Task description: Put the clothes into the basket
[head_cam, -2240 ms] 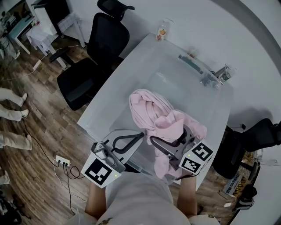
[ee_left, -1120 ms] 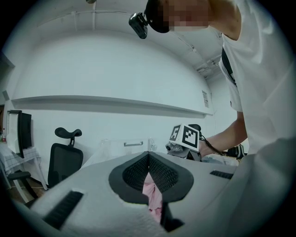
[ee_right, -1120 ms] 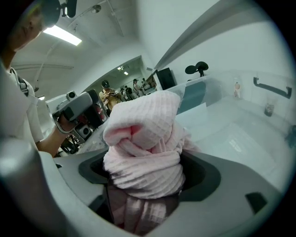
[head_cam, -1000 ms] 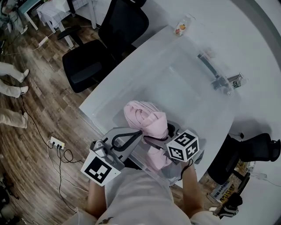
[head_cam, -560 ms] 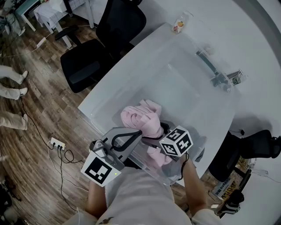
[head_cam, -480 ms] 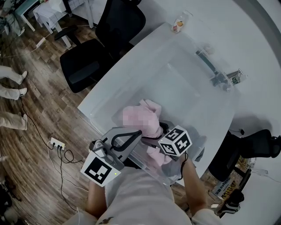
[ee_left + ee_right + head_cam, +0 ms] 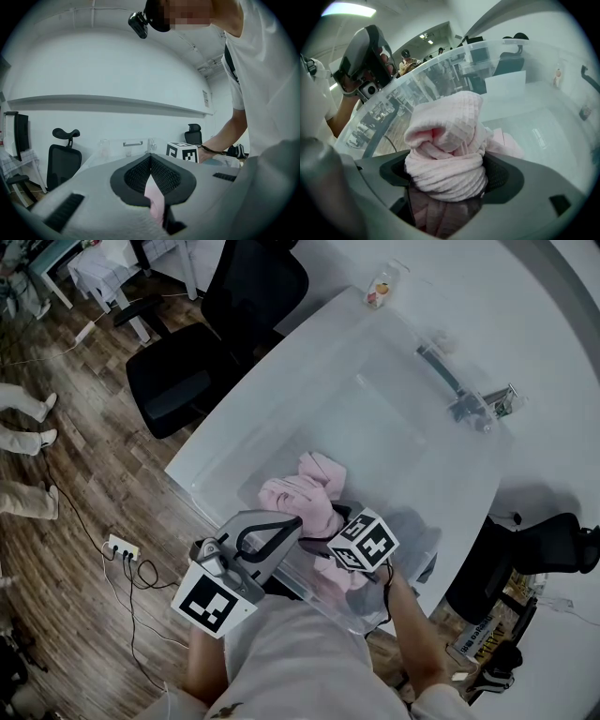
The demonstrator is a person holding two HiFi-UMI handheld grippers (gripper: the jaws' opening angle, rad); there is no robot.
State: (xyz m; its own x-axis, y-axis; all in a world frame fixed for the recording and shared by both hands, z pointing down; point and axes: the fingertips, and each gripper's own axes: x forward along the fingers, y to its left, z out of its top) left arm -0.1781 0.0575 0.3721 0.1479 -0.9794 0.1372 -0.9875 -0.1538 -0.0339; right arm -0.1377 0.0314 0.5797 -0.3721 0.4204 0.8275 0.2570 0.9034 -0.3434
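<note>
1. A black office chair (image 7: 202, 362) stands off the left edge of the white table (image 7: 309, 343), with wood floor around it.
2. The left gripper (image 7: 150, 159) has its jaws closed, a sliver of pink cloth between them.
3. The pink waffle-knit cloth (image 7: 305, 491) is bunched into a roll that lies lengthwise from near to far. It sits inside the clear plastic basket (image 7: 394, 418), by the near rim.
4. The right gripper (image 7: 447, 176) clamps the roll with its jaws wide. Smooth basket floor stretches open beyond.
</note>
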